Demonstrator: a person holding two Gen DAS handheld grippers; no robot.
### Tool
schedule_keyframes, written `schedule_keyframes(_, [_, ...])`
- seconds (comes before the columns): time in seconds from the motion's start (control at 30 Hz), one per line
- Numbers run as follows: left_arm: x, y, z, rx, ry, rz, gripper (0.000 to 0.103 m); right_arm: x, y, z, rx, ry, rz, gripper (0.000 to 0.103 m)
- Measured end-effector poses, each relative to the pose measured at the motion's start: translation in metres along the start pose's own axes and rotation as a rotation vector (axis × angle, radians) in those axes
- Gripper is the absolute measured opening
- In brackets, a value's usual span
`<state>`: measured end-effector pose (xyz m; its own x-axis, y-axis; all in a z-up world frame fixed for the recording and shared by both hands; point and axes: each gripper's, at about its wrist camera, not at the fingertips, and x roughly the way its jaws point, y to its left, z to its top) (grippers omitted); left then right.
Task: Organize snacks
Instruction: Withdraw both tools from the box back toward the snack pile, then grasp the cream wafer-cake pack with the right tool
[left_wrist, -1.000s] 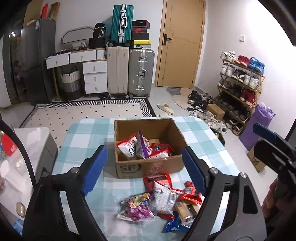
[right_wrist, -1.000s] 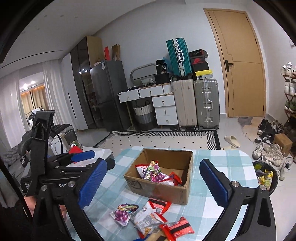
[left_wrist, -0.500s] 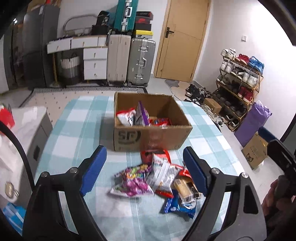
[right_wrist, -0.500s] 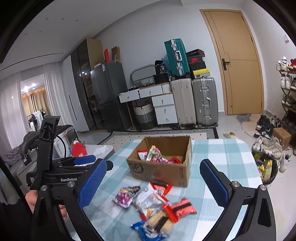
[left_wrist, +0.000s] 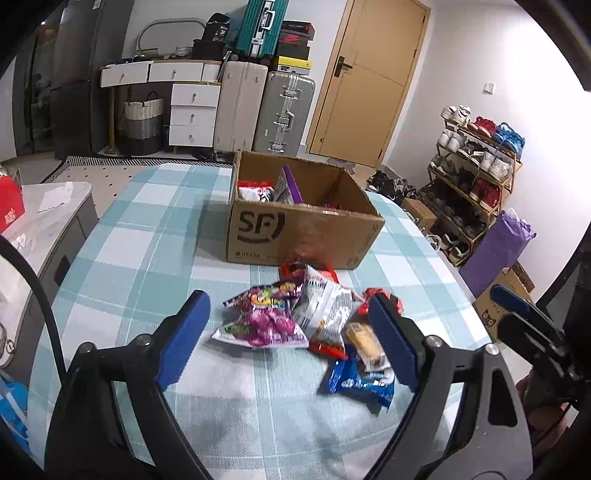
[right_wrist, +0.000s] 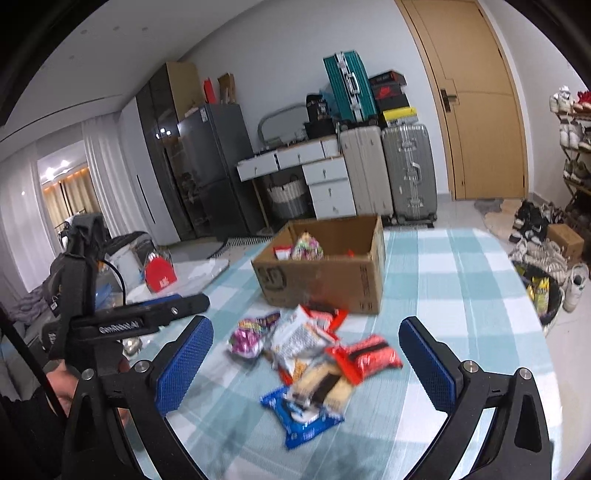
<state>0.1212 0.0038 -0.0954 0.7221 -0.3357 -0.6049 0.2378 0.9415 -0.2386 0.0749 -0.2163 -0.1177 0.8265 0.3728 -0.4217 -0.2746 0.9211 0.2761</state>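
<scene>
Both tools are spread wide and hold nothing. The left tool, whose jaws have just been opening, frames the near edge of the snack pile; the right tool frames the same pile from the other side.

The packets overlap: a blue packet lies nearest, a biscuit bar on top of it, a red packet beside, a silver packet and a purple candy bag further in. A jaw closing here could well catch two wrappers at once, or slide off the slick foil.

With both tools over one small heap, they may collide.

Beyond, the cardboard box sits on the checked worktop, partly filled; a loose grip could drop a packet short of it.
</scene>
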Motion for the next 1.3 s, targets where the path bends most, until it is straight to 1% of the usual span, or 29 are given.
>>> schedule_keyframes(0.03, [0.001, 0.0, -0.005, 0.003, -0.003, 0.006, 0.093, 0.003, -0.001, -0.004, 0.005, 0.009, -0.001, 0.102])
schedule_keyframes(0.07, [0.001, 0.0, -0.008, 0.002, -0.003, 0.012, 0.1, 0.006, -0.002, -0.008, 0.013, 0.02, -0.001, 0.102])
schedule_keyframes(0.1, [0.002, 0.001, -0.013, -0.003, -0.005, 0.02, 0.102, 0.009, -0.003, -0.012, 0.019, 0.033, -0.002, 0.102])
schedule_keyframes(0.2, [0.007, 0.003, -0.025, -0.006, 0.01, 0.016, 0.102, 0.016, -0.008, -0.022, 0.037, 0.065, -0.012, 0.102])
schedule_keyframes(0.27, [0.012, 0.005, -0.032, -0.008, 0.029, 0.034, 0.102, 0.023, -0.011, -0.029, 0.056, 0.091, -0.015, 0.102])
schedule_keyframes(0.53, [0.029, 0.013, -0.049, -0.024, 0.057, 0.032, 0.102, 0.05, -0.022, -0.049, 0.121, 0.169, -0.016, 0.102])
schedule_keyframes(0.77, [0.04, 0.015, -0.058, -0.03, 0.086, 0.033, 0.102, 0.065, -0.024, -0.056, 0.132, 0.212, -0.02, 0.103])
schedule_keyframes(0.97, [0.049, 0.016, -0.061, -0.038, 0.104, 0.028, 0.102, 0.082, -0.029, -0.063, 0.17, 0.26, 0.0, 0.102])
schedule_keyframes(1.07, [0.05, 0.015, -0.063, -0.032, 0.111, 0.026, 0.102, 0.09, -0.027, -0.065, 0.172, 0.271, -0.001, 0.102])
schedule_keyframes(1.2, [0.053, 0.017, -0.064, -0.034, 0.119, 0.024, 0.102, 0.101, -0.024, -0.064, 0.165, 0.286, -0.006, 0.102])
schedule_keyframes(1.3, [0.051, 0.019, -0.064, -0.044, 0.109, 0.015, 0.102, 0.111, -0.023, -0.062, 0.164, 0.3, -0.026, 0.102])
